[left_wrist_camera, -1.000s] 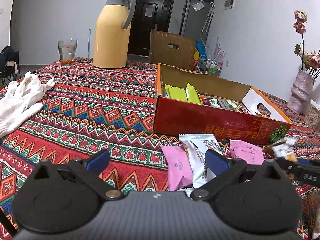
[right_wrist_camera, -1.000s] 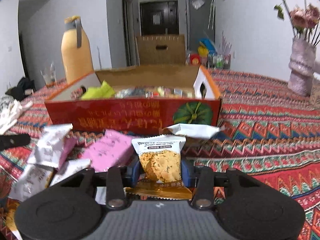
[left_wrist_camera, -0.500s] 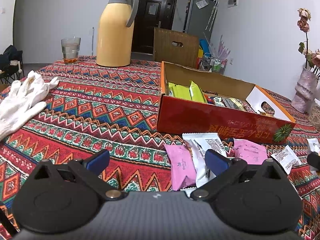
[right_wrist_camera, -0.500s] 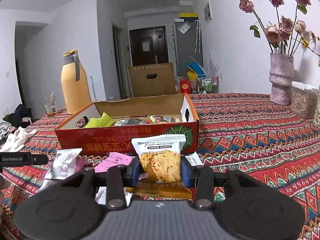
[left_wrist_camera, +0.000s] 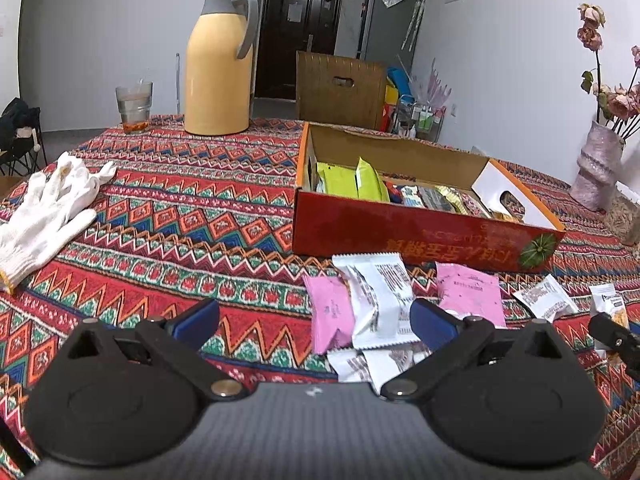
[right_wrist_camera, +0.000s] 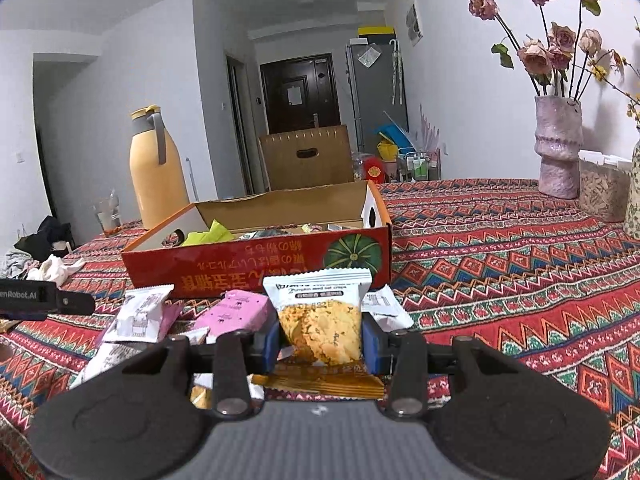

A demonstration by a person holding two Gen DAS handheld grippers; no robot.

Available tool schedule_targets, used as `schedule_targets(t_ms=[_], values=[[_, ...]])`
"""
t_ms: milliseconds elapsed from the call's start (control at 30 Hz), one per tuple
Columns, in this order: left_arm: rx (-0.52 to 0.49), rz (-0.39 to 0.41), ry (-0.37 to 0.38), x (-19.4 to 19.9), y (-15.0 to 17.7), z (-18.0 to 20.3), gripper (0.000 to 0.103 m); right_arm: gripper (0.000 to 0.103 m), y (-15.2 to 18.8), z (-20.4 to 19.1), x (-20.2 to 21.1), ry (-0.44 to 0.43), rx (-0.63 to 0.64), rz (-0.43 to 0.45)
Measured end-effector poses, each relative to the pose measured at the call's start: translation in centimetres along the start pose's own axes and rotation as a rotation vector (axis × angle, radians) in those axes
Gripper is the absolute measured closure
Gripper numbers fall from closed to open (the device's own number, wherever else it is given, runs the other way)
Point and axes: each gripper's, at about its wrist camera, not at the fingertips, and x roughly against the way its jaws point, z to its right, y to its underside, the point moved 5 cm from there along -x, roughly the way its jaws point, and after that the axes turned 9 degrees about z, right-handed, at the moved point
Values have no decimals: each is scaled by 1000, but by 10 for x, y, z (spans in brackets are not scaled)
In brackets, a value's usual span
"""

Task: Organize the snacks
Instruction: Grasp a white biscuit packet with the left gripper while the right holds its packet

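Observation:
My right gripper (right_wrist_camera: 320, 344) is shut on a white cracker packet (right_wrist_camera: 320, 320), held upright above the table in front of the red cardboard box (right_wrist_camera: 256, 276). The box (left_wrist_camera: 420, 236) lies open with green and other snack packets inside. Loose pink packets (left_wrist_camera: 332, 316) and white packets (left_wrist_camera: 376, 300) lie on the cloth just ahead of my left gripper (left_wrist_camera: 314, 320), which is open with nothing between its blue pads. The right gripper's tip with its packet shows at the right edge of the left wrist view (left_wrist_camera: 612, 320).
A yellow thermos (left_wrist_camera: 218, 64) and a glass (left_wrist_camera: 134, 106) stand at the table's far side. White gloves (left_wrist_camera: 48, 212) lie at the left. A vase of dried roses (right_wrist_camera: 558, 148) and a clear jar (right_wrist_camera: 604, 188) stand at the right. A patterned cloth (right_wrist_camera: 500, 260) covers the table.
My right gripper has lifted the cracker packet and drifted right, away from the pile. The left gripper rose a little, so the box interior shows more.

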Motion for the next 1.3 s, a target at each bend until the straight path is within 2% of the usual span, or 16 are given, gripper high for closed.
schedule_targets(t_ms=[267, 600, 867, 1067, 1133, 1167, 1267, 1300], values=[[7, -52, -32, 5, 14, 8, 0, 63, 12, 8, 6, -12, -21, -6], [-43, -91, 13, 8, 27, 31, 0, 63, 18, 16, 12, -14, -41, 2], [-68, -123, -20, 2, 34, 42, 1, 63, 23, 23, 16, -15, -59, 3], [-72, -169, -58, -15, 35, 46, 19, 63, 24, 23, 18, -19, -63, 6], [-69, -189, -62, -20, 37, 47, 29, 63, 24, 24, 18, -18, -64, 6], [-65, -197, -65, -23, 38, 47, 30, 63, 24, 24, 18, -18, -64, 6], [-74, -197, -71, -24, 39, 49, 36, 63, 25, 23, 17, -19, -64, 1], [-75, -194, -69, -23, 39, 49, 42, 63, 26, 23, 16, -20, -63, 0]])
